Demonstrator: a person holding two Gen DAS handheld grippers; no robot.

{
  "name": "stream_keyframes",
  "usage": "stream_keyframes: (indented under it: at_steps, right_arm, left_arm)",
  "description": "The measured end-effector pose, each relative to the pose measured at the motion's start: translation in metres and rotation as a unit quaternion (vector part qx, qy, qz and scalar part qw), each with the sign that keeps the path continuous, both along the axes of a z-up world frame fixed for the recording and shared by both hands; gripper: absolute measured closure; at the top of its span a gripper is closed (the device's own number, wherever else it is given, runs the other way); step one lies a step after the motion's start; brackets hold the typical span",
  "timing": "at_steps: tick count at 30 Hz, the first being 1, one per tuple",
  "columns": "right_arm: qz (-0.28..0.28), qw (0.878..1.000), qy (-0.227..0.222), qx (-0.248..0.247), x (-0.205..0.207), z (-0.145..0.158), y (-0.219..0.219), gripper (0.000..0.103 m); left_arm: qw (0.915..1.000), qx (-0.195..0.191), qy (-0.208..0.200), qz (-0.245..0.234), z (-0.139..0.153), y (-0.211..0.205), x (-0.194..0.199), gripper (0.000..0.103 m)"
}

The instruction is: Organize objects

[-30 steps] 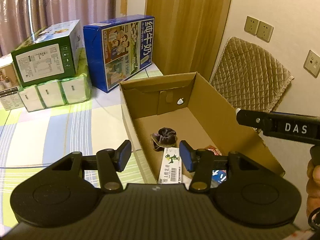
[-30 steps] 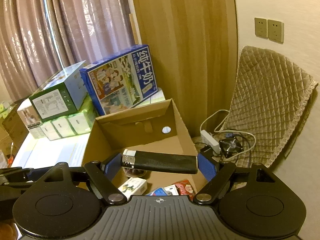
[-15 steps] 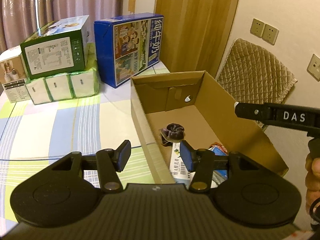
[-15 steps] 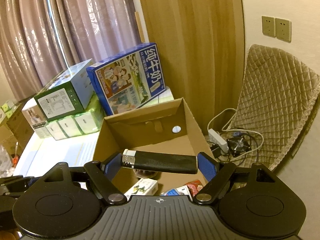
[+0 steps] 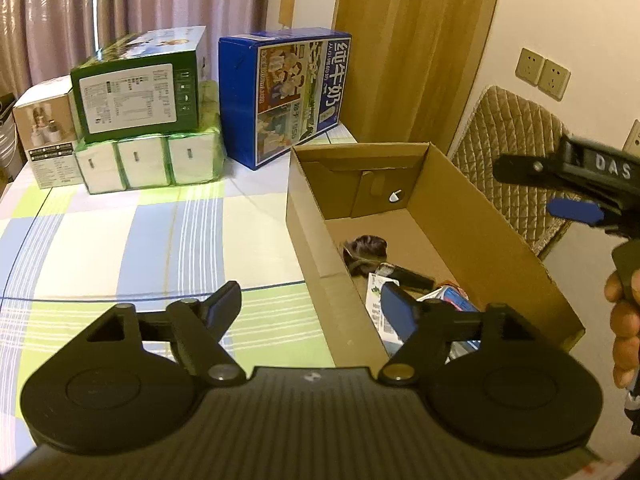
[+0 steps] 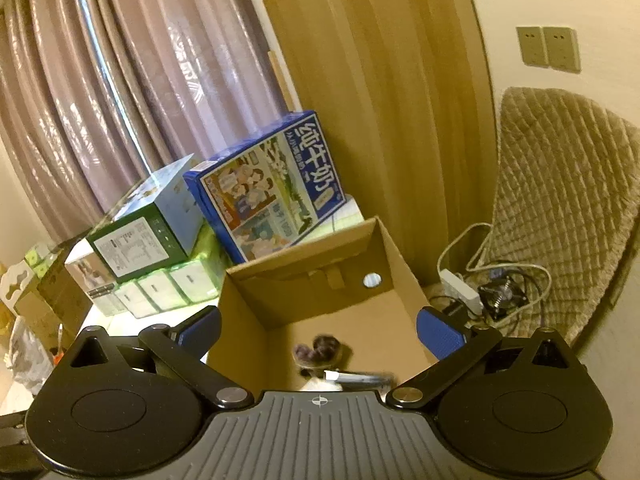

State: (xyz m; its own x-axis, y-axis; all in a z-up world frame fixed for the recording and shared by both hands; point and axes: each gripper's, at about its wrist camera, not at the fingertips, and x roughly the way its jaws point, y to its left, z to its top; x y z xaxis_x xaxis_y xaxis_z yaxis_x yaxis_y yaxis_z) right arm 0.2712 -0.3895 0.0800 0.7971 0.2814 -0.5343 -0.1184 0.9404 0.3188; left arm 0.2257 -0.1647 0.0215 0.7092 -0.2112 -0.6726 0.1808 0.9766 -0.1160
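An open cardboard box (image 5: pixel 480 232) stands on the table's right edge. Inside lie a dark scrunchie (image 5: pixel 366 246), a black lighter (image 5: pixel 404 276), a white barcoded packet (image 5: pixel 378 304) and red and blue packets (image 5: pixel 452 294). My left gripper (image 5: pixel 312 300) is open and empty, hovering over the box's near left wall. My right gripper (image 6: pixel 318 328) is open and empty above the box (image 6: pixel 248 320). Below it, the lighter (image 6: pixel 360 378) shows as a blur next to the scrunchie (image 6: pixel 320 348). In the left wrist view the right gripper (image 5: pixel 560 184) is held by a hand at the right.
A blue milk carton (image 5: pixel 288 96), a green box (image 5: pixel 140 92) on tissue packs (image 5: pixel 148 160) and a small white box (image 5: pixel 46 136) line the table's back. The checked tablecloth (image 5: pixel 120 240) spreads left. A quilted chair (image 5: pixel 516 152) and a power strip with cables (image 6: pixel 460 288) lie to the right.
My right gripper opened and let go of the black lighter, which dropped into the box. My left gripper's fingers spread wider and it drew back a little.
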Motion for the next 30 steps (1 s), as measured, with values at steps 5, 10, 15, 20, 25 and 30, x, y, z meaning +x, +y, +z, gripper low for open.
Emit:
stream_keyframes:
  at_steps: [5, 10, 15, 20, 25, 30]
  right_arm:
    - [-0.013, 1.000, 0.011, 0.004, -0.024, 0.004, -0.011, 0.002]
    - [-0.014, 1.000, 0.009, -0.001, -0.059, 0.017, -0.016, 0.002]
    - [-0.009, 1.000, 0.013, -0.015, -0.097, 0.027, -0.017, 0.002]
    - [0.001, 0.999, 0.017, -0.039, -0.133, 0.034, -0.013, 0.002]
    - [0.012, 0.998, 0.018, -0.062, -0.168, 0.036, -0.006, 0.002]
    - [0.027, 0.995, 0.018, -0.094, -0.200, 0.033, 0.007, 0.002]
  left_arm:
    - [1.0000, -0.007, -0.002, 0.007, 0.008, 0.006, -0.017, 0.017]
    - [0.9998, -0.007, -0.011, 0.012, 0.018, 0.011, -0.042, 0.001]
    - [0.9999, -0.004, -0.011, 0.012, 0.028, 0.011, -0.071, 0.001]
    - [0.9997, -0.005, -0.021, 0.014, 0.037, 0.012, -0.104, 0.001]
    - [0.9996, -0.014, -0.021, 0.010, 0.043, 0.013, -0.135, 0.001]
    - [0.9998, -0.013, -0.010, 0.007, 0.045, 0.014, -0.160, 0.001]
